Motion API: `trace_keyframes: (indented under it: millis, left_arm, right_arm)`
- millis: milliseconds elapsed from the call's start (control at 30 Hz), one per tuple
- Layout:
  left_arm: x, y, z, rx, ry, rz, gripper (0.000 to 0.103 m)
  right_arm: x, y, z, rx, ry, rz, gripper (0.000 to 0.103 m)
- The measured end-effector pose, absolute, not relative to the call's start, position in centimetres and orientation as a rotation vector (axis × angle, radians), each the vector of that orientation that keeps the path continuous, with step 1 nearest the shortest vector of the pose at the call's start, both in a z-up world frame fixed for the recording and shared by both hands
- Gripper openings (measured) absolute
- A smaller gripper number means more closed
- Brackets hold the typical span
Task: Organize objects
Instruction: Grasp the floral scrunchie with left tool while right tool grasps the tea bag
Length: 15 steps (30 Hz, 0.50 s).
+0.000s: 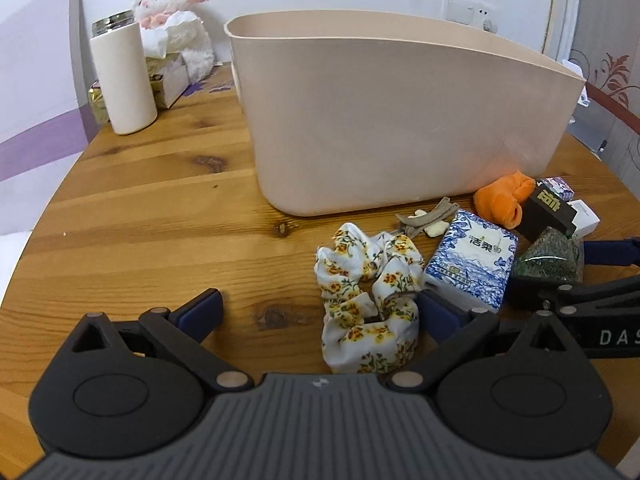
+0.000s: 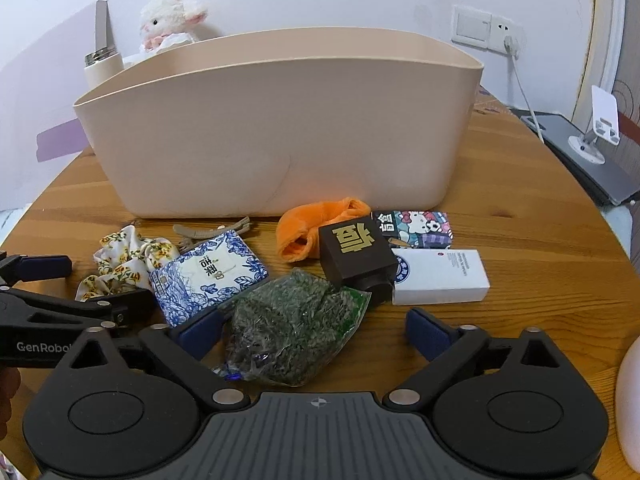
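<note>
A beige plastic bin [image 1: 392, 120] stands on the round wooden table [image 1: 160, 208]; it also shows in the right wrist view [image 2: 280, 128]. In front of it lie a floral scrunchie [image 1: 368, 296], a blue-and-white tissue pack [image 1: 472, 256], a green tea packet [image 2: 292, 332], an orange cloth [image 2: 316, 224], a black box [image 2: 356, 252], a cartoon pack [image 2: 416, 228], a white box [image 2: 440, 276] and hair clips [image 1: 424, 220]. My left gripper [image 1: 320, 312] is open, the scrunchie between its fingers. My right gripper [image 2: 316, 332] is open around the tea packet.
A white thermos [image 1: 124, 76], a tissue box [image 1: 168, 76] and a plush lamb [image 1: 176, 12] stand at the table's far left. A laptop [image 2: 588, 160] with a phone stand [image 2: 600, 124] lies beyond the right edge. A wall socket [image 2: 488, 32] is behind.
</note>
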<state>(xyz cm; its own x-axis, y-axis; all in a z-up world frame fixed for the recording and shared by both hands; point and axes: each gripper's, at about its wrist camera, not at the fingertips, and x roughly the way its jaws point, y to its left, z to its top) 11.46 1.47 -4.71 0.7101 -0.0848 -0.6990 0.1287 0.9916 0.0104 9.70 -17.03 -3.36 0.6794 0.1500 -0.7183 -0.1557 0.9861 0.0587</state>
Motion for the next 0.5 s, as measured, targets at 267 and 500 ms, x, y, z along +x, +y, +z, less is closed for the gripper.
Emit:
trace_keyframes:
  millis: [267, 500]
  left_arm:
    - [10.6, 1.4, -3.8, 0.066, 0.75, -0.199, 0.035]
    - [8.9, 2.9, -2.9, -0.057, 0.76, -0.222, 0.02]
  right_arm:
    - [8.5, -16.0, -3.0, -0.056, 0.779, 0.187, 0.061]
    - [6.8, -16.7, -1.1, -0.042, 0.73, 0.186, 0.06]
